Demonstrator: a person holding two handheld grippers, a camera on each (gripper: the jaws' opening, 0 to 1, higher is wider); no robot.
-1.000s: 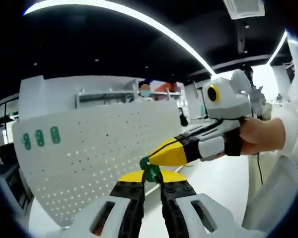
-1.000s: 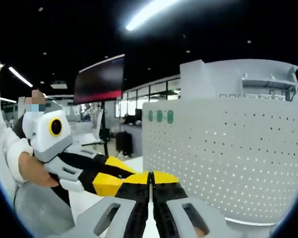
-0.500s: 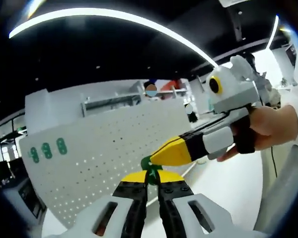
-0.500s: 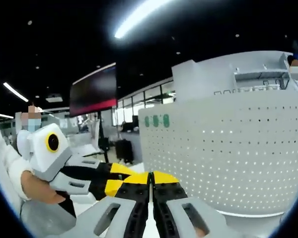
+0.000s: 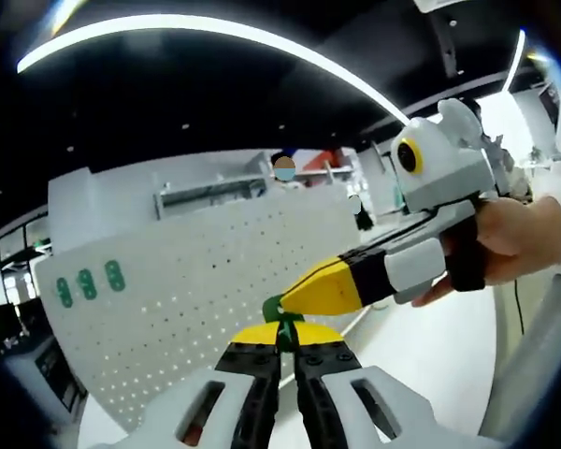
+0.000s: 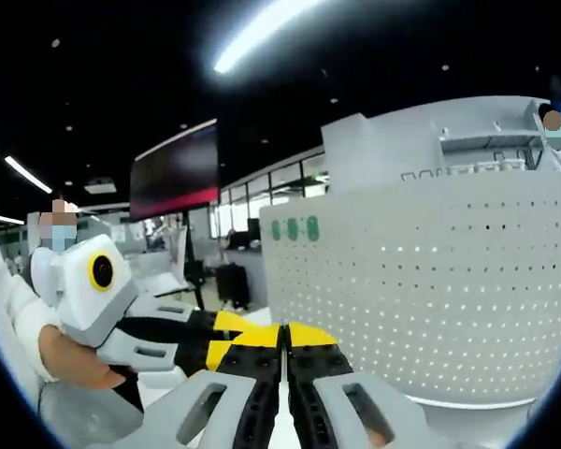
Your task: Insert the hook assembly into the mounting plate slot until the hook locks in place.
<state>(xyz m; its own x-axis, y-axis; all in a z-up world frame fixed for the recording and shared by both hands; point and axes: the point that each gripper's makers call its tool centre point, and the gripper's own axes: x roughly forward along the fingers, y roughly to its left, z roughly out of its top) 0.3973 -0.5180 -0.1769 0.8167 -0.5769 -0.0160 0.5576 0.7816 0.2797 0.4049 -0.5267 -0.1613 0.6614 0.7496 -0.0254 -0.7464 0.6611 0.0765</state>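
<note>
In the left gripper view, the left gripper is seen with its jaws pressed together on a small green hook assembly, which is pinched at the yellow jaw tips and projects just above them. The right gripper is brought in from the right of that view, held in a hand; its yellow tip is placed against the green part, though whether its jaws grip the part cannot be told there. Beyond both tips, well apart from them, a white perforated mounting plate is stood upright, with three green marks near its upper left corner.

In the right gripper view, the right gripper is shown with its jaws closed flat together. The left gripper is seen just to its left, and the mounting plate is spread ahead and to the right.
</note>
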